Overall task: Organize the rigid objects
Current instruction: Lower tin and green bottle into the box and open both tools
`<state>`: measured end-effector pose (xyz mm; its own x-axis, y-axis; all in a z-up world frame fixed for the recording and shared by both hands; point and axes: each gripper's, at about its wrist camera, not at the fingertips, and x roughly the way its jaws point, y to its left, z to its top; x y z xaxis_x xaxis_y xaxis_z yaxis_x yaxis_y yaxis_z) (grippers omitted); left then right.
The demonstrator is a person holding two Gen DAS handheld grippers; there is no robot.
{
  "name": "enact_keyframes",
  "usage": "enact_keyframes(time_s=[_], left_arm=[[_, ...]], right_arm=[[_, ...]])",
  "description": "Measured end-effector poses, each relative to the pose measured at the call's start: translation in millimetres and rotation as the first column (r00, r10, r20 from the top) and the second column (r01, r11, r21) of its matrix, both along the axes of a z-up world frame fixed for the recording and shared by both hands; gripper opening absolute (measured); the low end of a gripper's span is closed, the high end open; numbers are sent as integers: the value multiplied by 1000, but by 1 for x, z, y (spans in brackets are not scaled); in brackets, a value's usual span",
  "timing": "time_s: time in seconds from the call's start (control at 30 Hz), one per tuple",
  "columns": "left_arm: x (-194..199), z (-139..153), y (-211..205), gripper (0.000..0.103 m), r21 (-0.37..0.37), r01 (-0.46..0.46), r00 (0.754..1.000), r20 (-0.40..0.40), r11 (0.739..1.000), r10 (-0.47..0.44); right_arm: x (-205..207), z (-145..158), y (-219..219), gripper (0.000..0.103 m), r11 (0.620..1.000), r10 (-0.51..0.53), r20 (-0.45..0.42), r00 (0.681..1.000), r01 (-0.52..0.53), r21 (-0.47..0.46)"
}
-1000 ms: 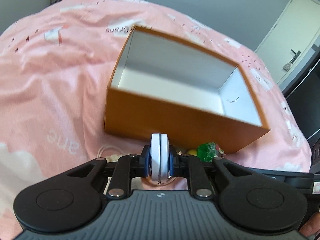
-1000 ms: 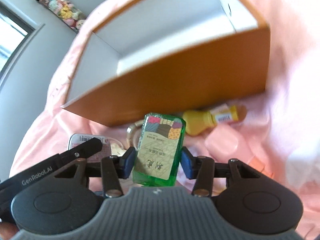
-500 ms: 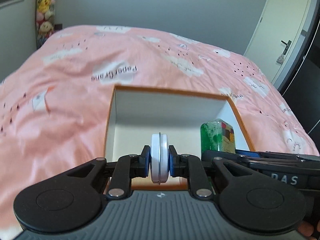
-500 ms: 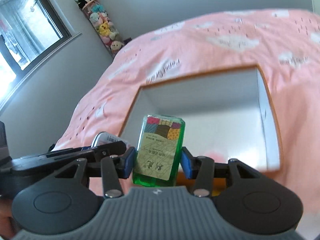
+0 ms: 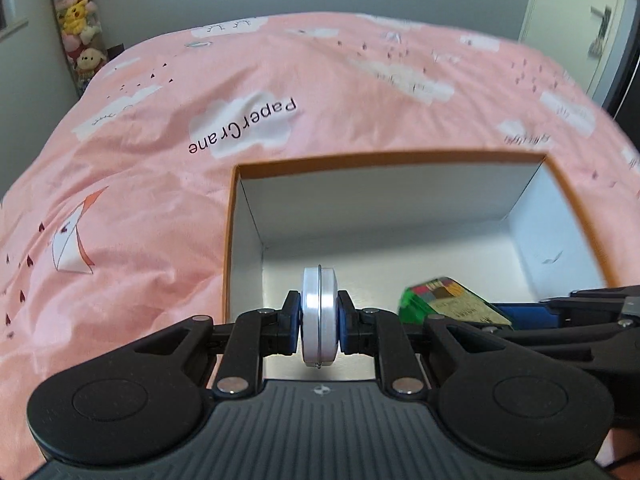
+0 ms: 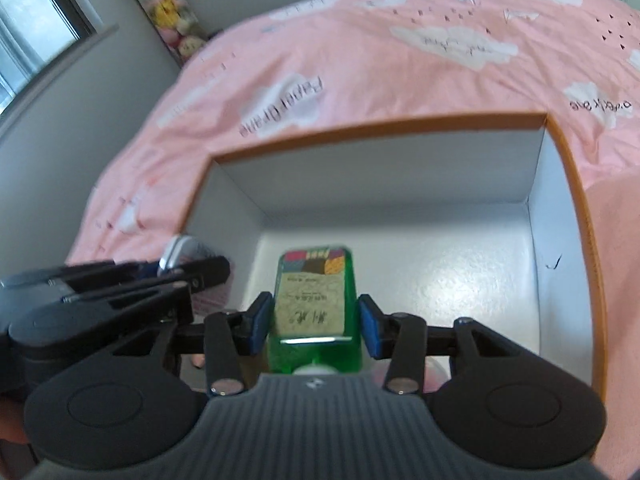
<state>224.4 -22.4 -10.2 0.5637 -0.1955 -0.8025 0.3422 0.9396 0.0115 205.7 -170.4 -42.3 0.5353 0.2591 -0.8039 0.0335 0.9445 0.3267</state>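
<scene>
An orange box with a white inside point(image 5: 400, 236) lies open on the pink bed; it also shows in the right wrist view point(image 6: 400, 208). My left gripper point(image 5: 319, 318) is shut on a round silver tin point(image 5: 319, 312), held on edge over the box's near left part. My right gripper point(image 6: 314, 318) has its pads slightly apart from a green bottle with a patchwork label point(image 6: 314, 312), which is blurred and tilting inside the box. The bottle also shows in the left wrist view point(image 5: 448, 304). The tin shows at the left of the right wrist view point(image 6: 180, 252).
The pink quilt point(image 5: 160, 152) with cloud prints surrounds the box. Plush toys point(image 5: 76, 20) hang by the wall at far left. A door point(image 5: 580, 20) stands at far right. A window point(image 6: 36, 28) is at the left.
Both grippers moved from in front of the box's orange side up and over its rim, into the opening. The right jaws widened and the green bottle now tilts loose.
</scene>
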Motion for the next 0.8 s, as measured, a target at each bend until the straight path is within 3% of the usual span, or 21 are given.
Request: enact_keyframes(time_s=[0.27, 0.8], left_arm=[[8, -22, -7, 20, 77, 17, 999, -32, 997, -14], [7, -29, -10, 24, 160, 31, 1000, -9, 987, -30]], right_arm=[[10, -27, 0, 45, 1000, 12, -98, 995, -14, -21], [14, -32, 5, 47, 999, 25, -112, 993, -27, -19]])
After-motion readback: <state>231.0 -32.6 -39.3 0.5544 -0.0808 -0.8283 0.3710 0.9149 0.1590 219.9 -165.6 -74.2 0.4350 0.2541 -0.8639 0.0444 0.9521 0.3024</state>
